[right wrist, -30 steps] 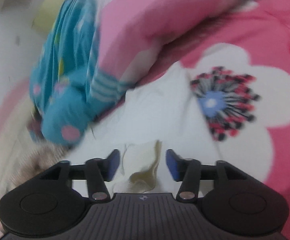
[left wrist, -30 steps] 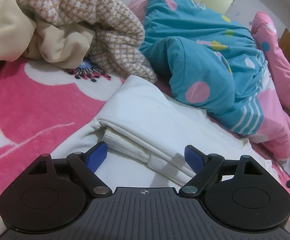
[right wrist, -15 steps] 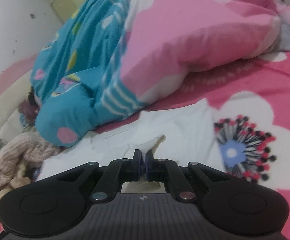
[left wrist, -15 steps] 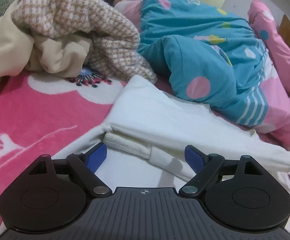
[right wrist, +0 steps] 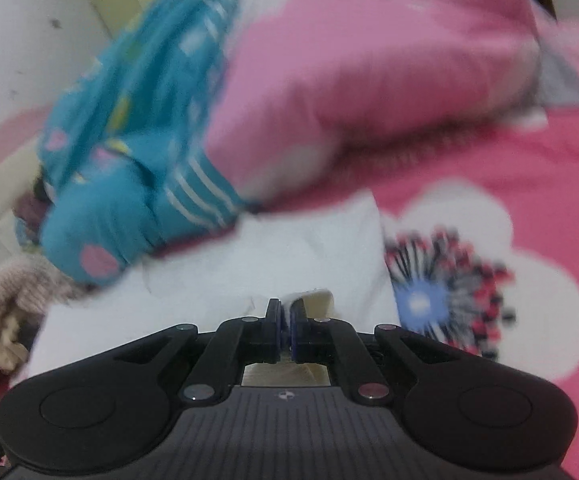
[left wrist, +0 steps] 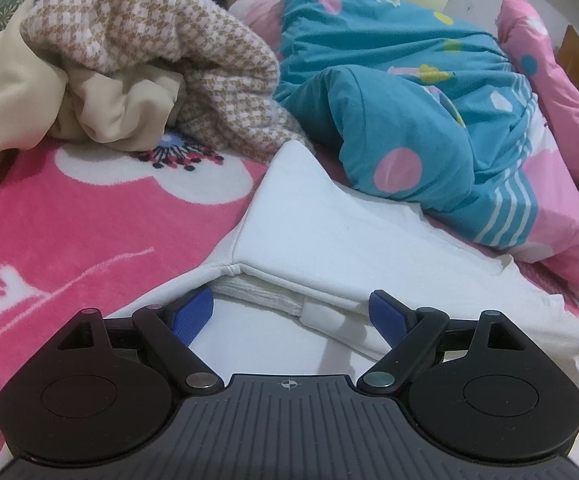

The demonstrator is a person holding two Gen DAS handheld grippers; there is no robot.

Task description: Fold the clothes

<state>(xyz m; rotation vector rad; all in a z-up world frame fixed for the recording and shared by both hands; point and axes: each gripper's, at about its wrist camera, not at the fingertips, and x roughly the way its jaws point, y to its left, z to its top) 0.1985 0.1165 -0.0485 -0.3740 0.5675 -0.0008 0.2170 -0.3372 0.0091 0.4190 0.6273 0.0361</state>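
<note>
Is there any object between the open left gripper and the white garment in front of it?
Nothing visible is in the way. The left gripper is open, with the folded edge of the white garment lying directly between its blue pads.

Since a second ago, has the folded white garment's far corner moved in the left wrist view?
Yes. The white garment has pulled taut; its far corner now peaks nearer the houndstooth garment, as the right gripper pinches its edge.

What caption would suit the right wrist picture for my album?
Right gripper pinched shut on the edge of a white garment lying on a pink flowered blanket.
</note>
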